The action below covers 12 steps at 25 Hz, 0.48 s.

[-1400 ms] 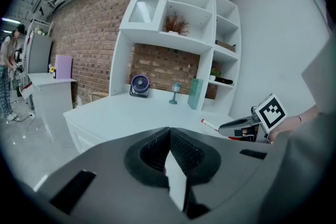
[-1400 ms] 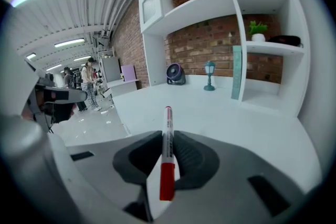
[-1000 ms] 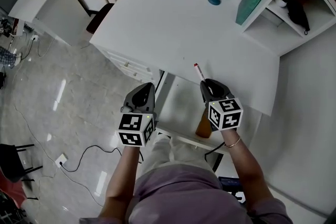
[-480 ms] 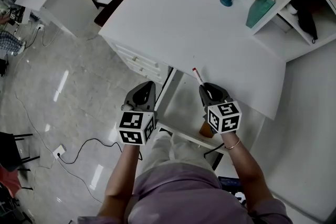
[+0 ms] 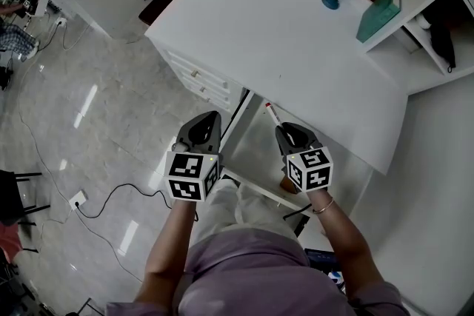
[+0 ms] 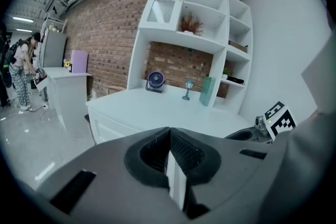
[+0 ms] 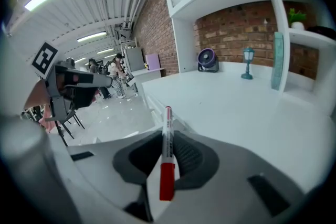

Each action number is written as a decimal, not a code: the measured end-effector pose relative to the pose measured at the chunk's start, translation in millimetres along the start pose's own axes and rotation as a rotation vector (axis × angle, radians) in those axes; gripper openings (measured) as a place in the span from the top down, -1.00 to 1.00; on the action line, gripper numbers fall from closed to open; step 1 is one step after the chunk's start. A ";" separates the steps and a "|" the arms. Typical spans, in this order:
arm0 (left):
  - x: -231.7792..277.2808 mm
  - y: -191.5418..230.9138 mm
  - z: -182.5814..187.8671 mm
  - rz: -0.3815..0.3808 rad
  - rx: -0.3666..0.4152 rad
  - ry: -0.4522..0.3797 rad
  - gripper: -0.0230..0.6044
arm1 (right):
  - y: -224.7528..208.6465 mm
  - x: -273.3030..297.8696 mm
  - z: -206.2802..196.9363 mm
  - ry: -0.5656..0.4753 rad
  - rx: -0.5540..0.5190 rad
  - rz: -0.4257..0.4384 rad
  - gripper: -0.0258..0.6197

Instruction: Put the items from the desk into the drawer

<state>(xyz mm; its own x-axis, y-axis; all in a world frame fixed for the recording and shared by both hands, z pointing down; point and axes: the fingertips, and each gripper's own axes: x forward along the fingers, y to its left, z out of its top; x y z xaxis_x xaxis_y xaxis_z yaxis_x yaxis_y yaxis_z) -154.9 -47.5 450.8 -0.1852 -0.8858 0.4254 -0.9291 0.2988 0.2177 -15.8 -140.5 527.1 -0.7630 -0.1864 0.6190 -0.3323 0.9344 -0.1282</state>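
One marker [image 7: 167, 136] in right gripper [image 7: 169, 161], left gripper [image 6: 171, 159] closed

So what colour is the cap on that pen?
Red. The cap sits on a white pen, clearest in the right gripper view.

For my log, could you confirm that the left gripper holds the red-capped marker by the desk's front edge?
Not quite: it is the right gripper that holds the red-capped marker by the desk's front edge. The right gripper view shows its jaws shut on it.
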 end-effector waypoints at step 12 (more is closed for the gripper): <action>-11.1 11.4 -12.6 0.061 -0.034 0.006 0.93 | 9.4 20.9 -33.2 0.100 -0.053 0.051 0.70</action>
<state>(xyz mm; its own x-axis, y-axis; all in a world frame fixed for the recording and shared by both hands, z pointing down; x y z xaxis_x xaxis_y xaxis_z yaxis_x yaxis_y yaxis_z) -159.4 -29.8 459.6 -0.2389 -0.8636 0.4440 -0.9048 0.3639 0.2210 -16.5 -125.5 564.6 -0.7182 -0.1099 0.6871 -0.2626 0.9572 -0.1214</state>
